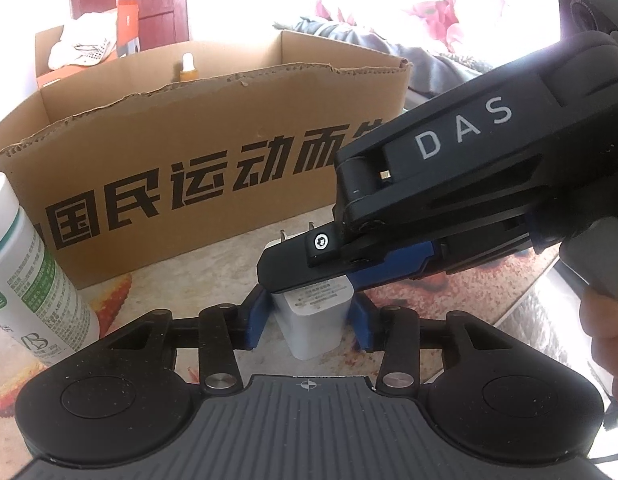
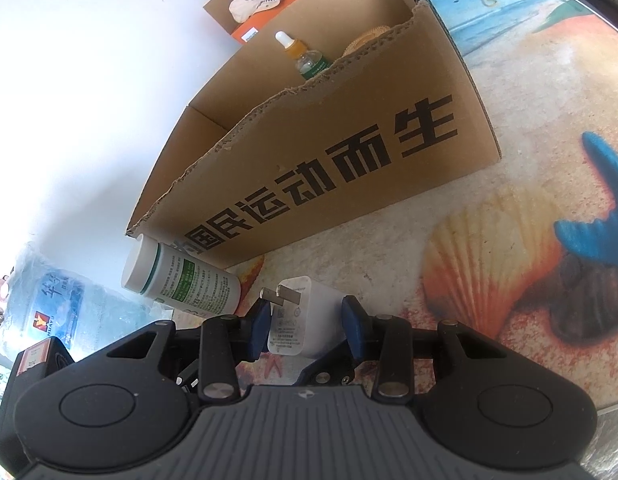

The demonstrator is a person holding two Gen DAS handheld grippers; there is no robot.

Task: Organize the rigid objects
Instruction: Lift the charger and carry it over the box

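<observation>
Charger, white, prongs up, stands on the table just in front of the cardboard box. Left gripper has its blue pads against both sides of the charger body, pinching it. Right gripper also clamps the charger, its blue pads pressed to opposite sides; in the left view this gripper crosses over the charger's top from the right. A hand holds its grip at the right edge. White bottle with a green label stands at the left, touching the box front. Inside the box a dropper bottle stands upright. Table cover shows a shell and starfish print.
</observation>
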